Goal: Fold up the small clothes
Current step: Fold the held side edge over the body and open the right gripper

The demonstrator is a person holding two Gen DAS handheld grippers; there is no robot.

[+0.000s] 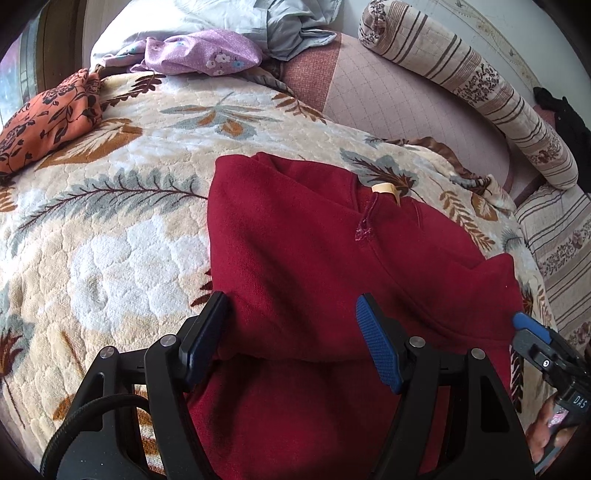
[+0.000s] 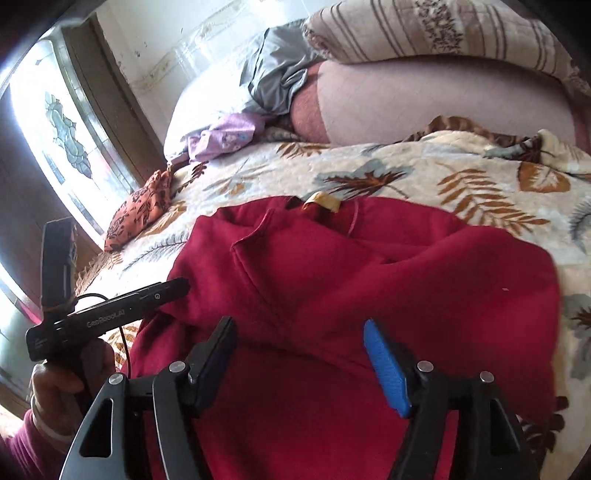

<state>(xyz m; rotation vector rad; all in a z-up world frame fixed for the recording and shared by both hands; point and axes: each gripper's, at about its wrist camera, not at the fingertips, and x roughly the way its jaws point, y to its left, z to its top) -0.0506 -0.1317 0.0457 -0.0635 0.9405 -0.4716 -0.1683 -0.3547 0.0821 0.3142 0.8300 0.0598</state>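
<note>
Orange flowered cloth (image 1: 48, 118) lies at the far left edge of the leaf-pattern blanket (image 1: 122, 229), with bare blanket between it and the red garment (image 1: 314, 258), folded in the middle. Left gripper (image 1: 291, 339) and right gripper (image 2: 299, 362) both stand wide over its near edge, holding nothing.

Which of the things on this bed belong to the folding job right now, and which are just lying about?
In the job:
- dark red fleece garment, partly folded
- left gripper, open above it
- right gripper, open above it

Lying about:
- orange floral cloth
- lilac floral cloth
- grey crumpled garment
- striped bolster pillow
- leaf-patterned plush blanket, the work surface
</note>
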